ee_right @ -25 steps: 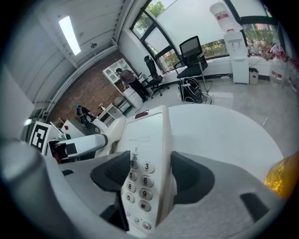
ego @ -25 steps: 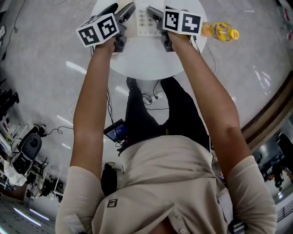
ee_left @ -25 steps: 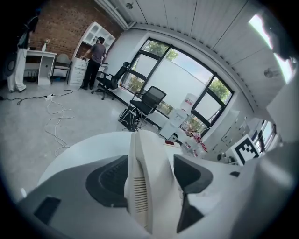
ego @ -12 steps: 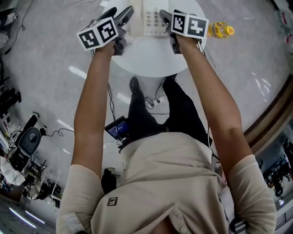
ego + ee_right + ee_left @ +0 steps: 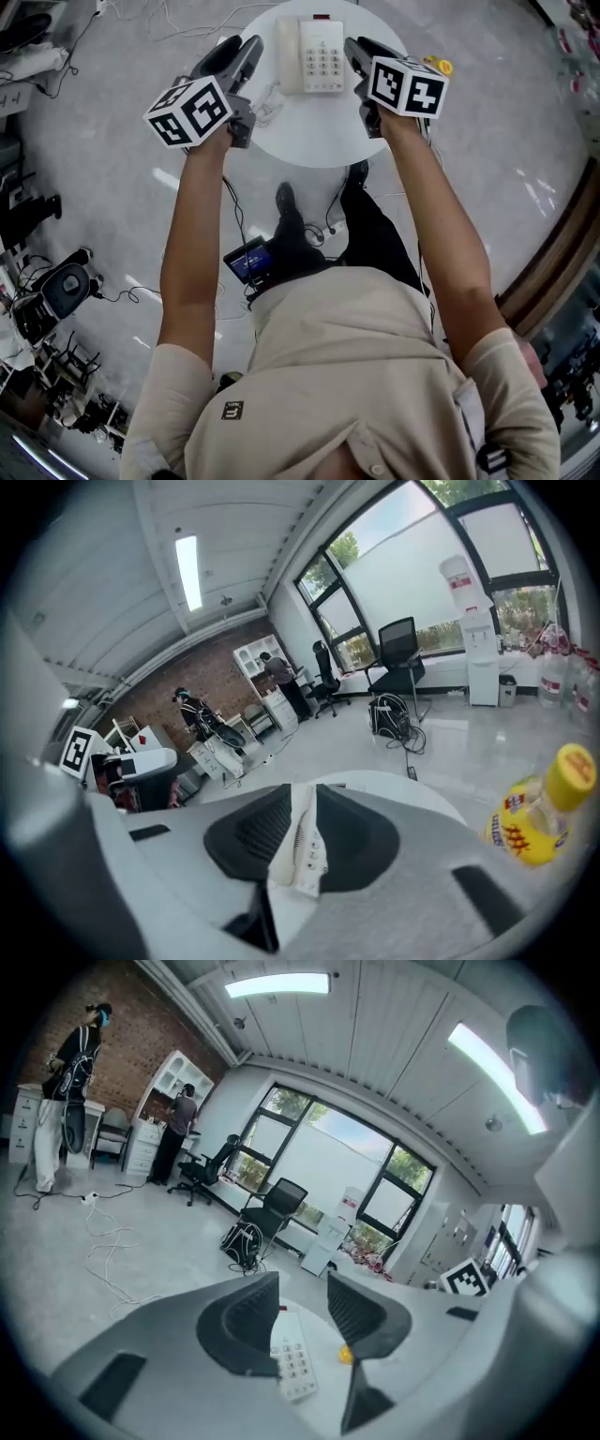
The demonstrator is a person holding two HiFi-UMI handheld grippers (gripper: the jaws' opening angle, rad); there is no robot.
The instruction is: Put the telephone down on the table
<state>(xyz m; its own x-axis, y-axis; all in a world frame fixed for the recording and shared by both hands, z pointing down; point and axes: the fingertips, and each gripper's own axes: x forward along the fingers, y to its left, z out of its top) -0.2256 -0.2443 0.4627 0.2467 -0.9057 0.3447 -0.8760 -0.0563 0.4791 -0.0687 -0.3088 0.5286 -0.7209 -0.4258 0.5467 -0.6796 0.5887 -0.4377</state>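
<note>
Head view: telephone (image 5: 322,54) on table (image 5: 309,131) between left gripper (image 5: 241,45) and right gripper (image 5: 356,47); fingers (image 5: 239,1326) just closing, apart, empty.

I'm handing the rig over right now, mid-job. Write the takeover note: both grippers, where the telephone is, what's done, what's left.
Left gripper: empty and above the table, left of the telephone. Its jaws are apart and have just been closing with nothing between them.
Right gripper: empty and above the table, right of the telephone. Its jaws have just been closing on nothing, leaving a narrow gap.
Telephone: lies flat, keypad up, on the round white table, and neither gripper touches it.
Yellow bottle: off to the telephone's right, not part of the job.
Done: telephone is down.
Left: probably nothing except keeping the grippers clear.
</note>
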